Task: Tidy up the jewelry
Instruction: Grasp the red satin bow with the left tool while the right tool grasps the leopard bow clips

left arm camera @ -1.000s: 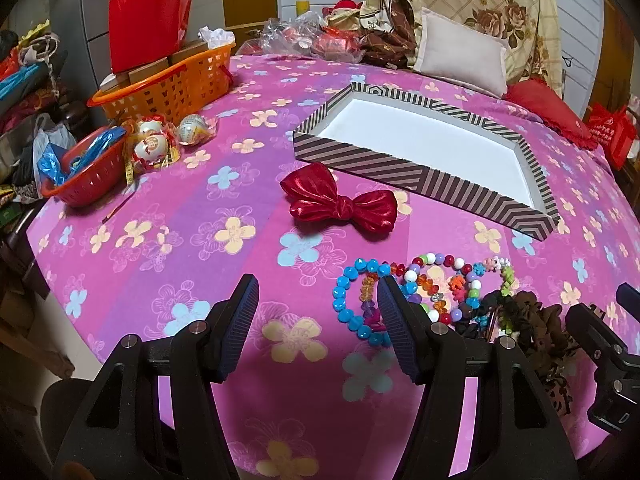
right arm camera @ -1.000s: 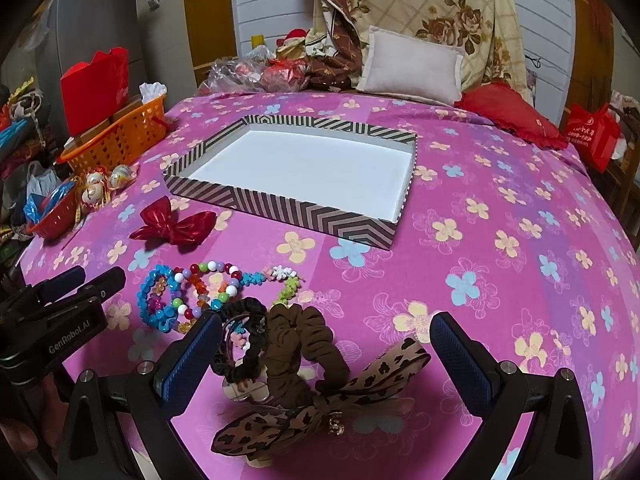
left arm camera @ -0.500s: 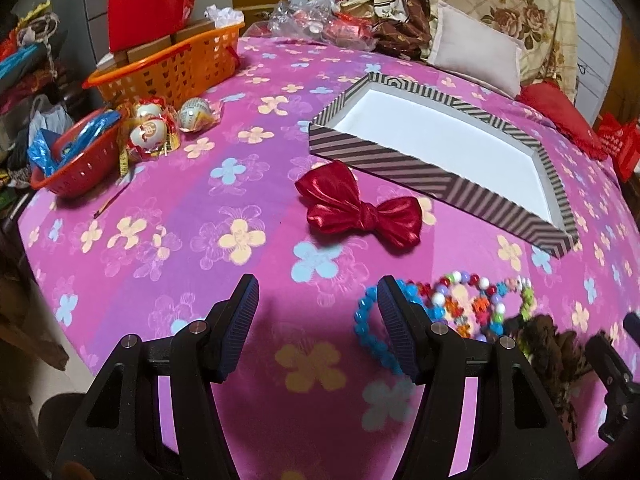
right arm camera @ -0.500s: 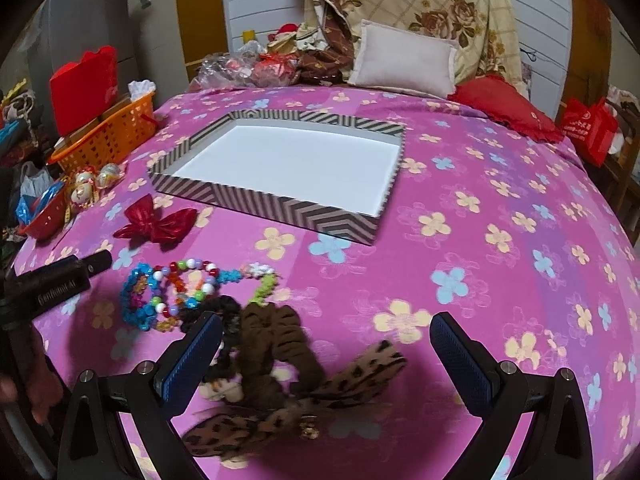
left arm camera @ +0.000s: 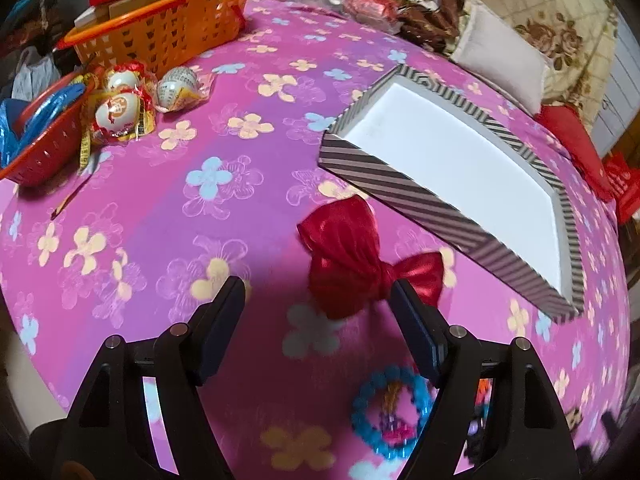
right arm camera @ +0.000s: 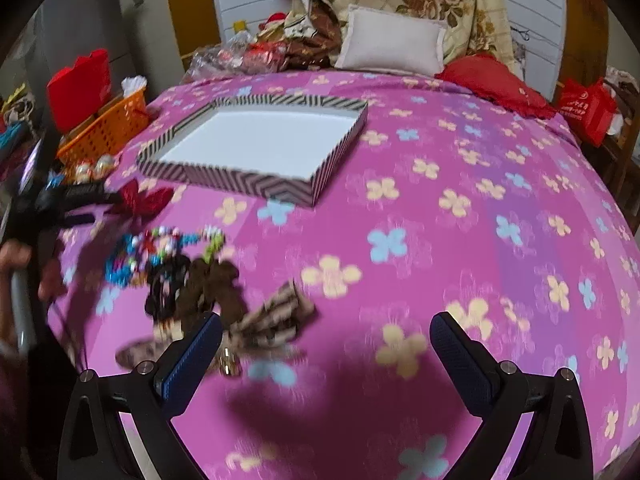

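A shiny red bow (left arm camera: 352, 258) lies on the pink flowered bedcover just ahead of my left gripper (left arm camera: 320, 312), which is open and empty, its right finger near the bow's knot. A striped box with a white floor (left arm camera: 452, 156) sits beyond it. A blue bead bracelet (left arm camera: 392, 416) lies under the left gripper. In the right wrist view, bead bracelets (right arm camera: 160, 248), brown scrunchies (right arm camera: 212, 288) and a leopard bow (right arm camera: 272, 320) lie left of my open, empty right gripper (right arm camera: 326, 348). The box (right arm camera: 256, 144) and the red bow (right arm camera: 144, 200) show there too.
An orange basket (left arm camera: 160, 28), wrapped round ornaments (left arm camera: 120, 108) and a red colander (left arm camera: 40, 140) stand at the bed's left edge. Pillows (right arm camera: 392, 44) and a red cushion (right arm camera: 492, 84) lie at the far end. The left gripper shows in the right wrist view (right arm camera: 60, 200).
My left gripper has moved forward from the bracelets to the red bow. My right gripper has pulled back and rightward, so the hair ties now sit to its left.
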The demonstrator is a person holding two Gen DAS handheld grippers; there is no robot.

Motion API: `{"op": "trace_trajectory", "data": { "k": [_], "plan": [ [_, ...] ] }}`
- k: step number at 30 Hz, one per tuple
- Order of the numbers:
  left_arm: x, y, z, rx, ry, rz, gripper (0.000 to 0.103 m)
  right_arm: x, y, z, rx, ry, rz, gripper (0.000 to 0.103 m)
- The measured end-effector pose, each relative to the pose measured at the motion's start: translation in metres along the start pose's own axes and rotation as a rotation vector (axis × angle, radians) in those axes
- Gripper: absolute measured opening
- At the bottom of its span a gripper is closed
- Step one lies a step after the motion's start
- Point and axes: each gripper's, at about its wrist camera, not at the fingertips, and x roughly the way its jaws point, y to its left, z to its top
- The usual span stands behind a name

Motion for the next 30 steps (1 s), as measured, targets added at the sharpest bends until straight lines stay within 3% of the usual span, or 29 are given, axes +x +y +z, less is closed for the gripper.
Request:
{"op": "trace_trajectory", "data": {
  "k": [9,15,19,21,22,24,27,30],
  "plan": [
    [0.019,-0.009,0.011,0.012,0.024,0.023,0.076,0.031,0.026,-0.012,0.021,0.056,0.125,0.103],
    [0.03,-0.019,0.015,0.038,0.037,0.037,0.076,0.052,0.051,-0.012,-0.058,0.091,0.091,0.103],
    [0.037,-0.021,0.018,0.043,0.03,0.017,0.073,0.051,0.052,-0.016,-0.081,0.048,0.05,0.074],
    [0.037,-0.022,0.018,0.06,0.004,0.033,0.051,0.051,0.05,-0.016,-0.101,0.042,0.042,0.062],
    [0.037,-0.024,0.018,0.071,0.0,0.04,0.046,0.05,0.049,-0.015,-0.116,0.042,0.032,0.053],
    [0.036,-0.024,0.017,0.08,-0.003,0.016,0.031,0.049,0.047,-0.015,-0.118,0.043,0.043,0.045],
    [0.034,-0.021,0.016,0.068,0.01,-0.017,0.016,0.044,0.04,-0.013,-0.09,0.032,0.071,0.036],
    [0.026,-0.018,0.013,0.065,0.005,-0.028,0.012,0.039,0.036,-0.011,-0.072,0.021,0.082,0.034]
  ]
}}
